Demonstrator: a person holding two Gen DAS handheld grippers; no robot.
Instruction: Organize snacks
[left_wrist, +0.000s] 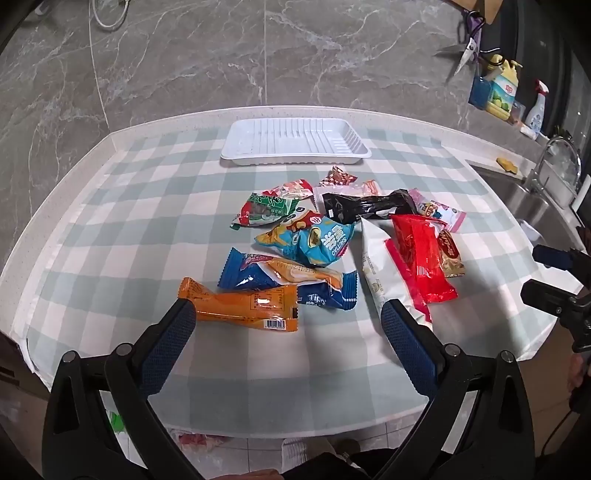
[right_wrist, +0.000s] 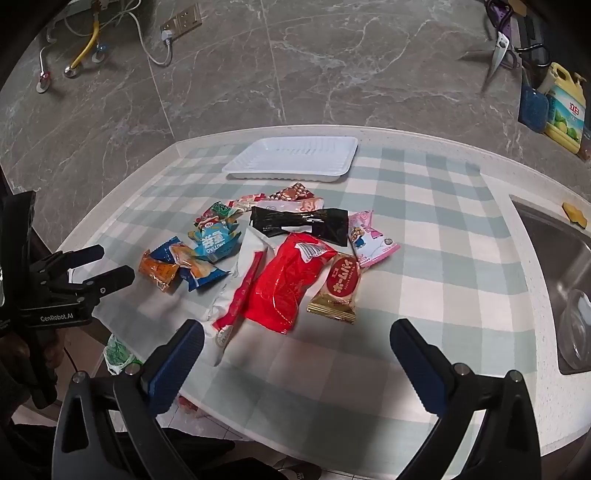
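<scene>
Both claws, left claw (left_wrist: 288, 317) and right claw (right_wrist: 297, 339), are held wide open and empty above the tabletop (left_wrist: 110, 221), the orange packet (left_wrist: 240, 304) lying crosswise just ahead of the left, nearer one, white tray (left_wrist: 236, 147) beyond.

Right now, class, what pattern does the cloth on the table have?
The cloth has pale green and white checks, clearest in the left wrist view.

My left gripper (left_wrist: 288, 314) and right gripper (right_wrist: 295, 338): black frames, blue textured pads. Tablecloth (left_wrist: 147, 229) pale green-and-white check. Tray (left_wrist: 295, 142) white, ribbed. Packets: orange wrapper (left_wrist: 243, 304), blue Tipo pack (left_wrist: 325, 295), red packet (right_wrist: 284, 280), black packet (right_wrist: 303, 221), pink packet (right_wrist: 373, 236). Wall (left_wrist: 221, 55) grey marble, white veins.
</scene>
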